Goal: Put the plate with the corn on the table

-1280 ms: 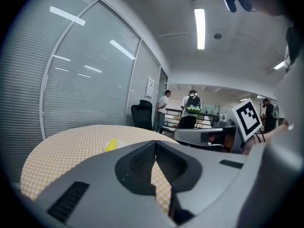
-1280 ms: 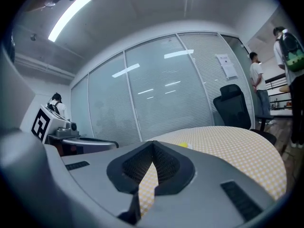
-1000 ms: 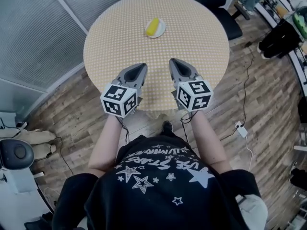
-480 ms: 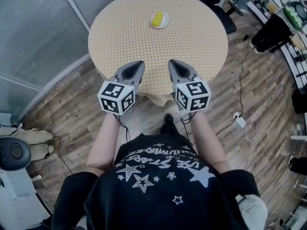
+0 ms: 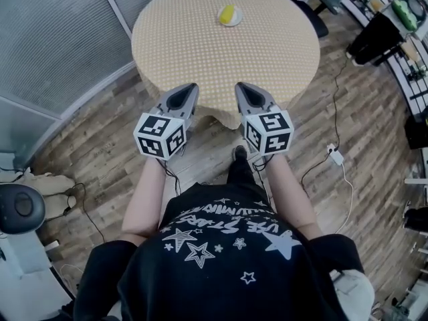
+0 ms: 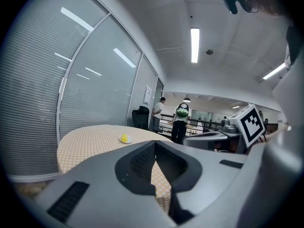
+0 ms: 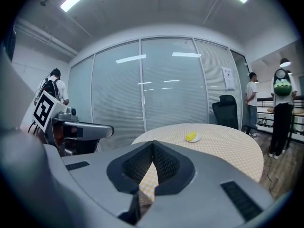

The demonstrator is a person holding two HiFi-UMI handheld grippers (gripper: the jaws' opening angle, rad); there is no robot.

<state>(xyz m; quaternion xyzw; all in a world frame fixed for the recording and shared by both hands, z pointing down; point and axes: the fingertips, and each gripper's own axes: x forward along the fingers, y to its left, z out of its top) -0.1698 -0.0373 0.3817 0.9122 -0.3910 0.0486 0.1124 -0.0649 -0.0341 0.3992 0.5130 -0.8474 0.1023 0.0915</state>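
Observation:
A small white plate with yellow corn (image 5: 229,15) sits on the far side of the round table (image 5: 200,52), which has a yellow dotted cloth. Both grippers are held side by side at the table's near edge, far short of the plate. My left gripper (image 5: 189,87) and right gripper (image 5: 239,85) are shut, tips touching, with nothing between them. The left gripper view shows the plate (image 6: 125,138) far ahead beyond the jaws (image 6: 155,141). In the right gripper view the plate (image 7: 192,137) lies ahead to the right of the jaws (image 7: 153,141).
A glass wall with blinds (image 5: 53,39) curves round the table's left. A black office chair (image 5: 309,5) stands behind the table. Cables and a power strip (image 5: 334,156) lie on the wooden floor at right. Two people (image 6: 182,120) stand far off.
The person has backed away from the table: table and plate have slid upward and shrunk in the head view. Both grippers went from over the tabletop to its near edge, still shut.

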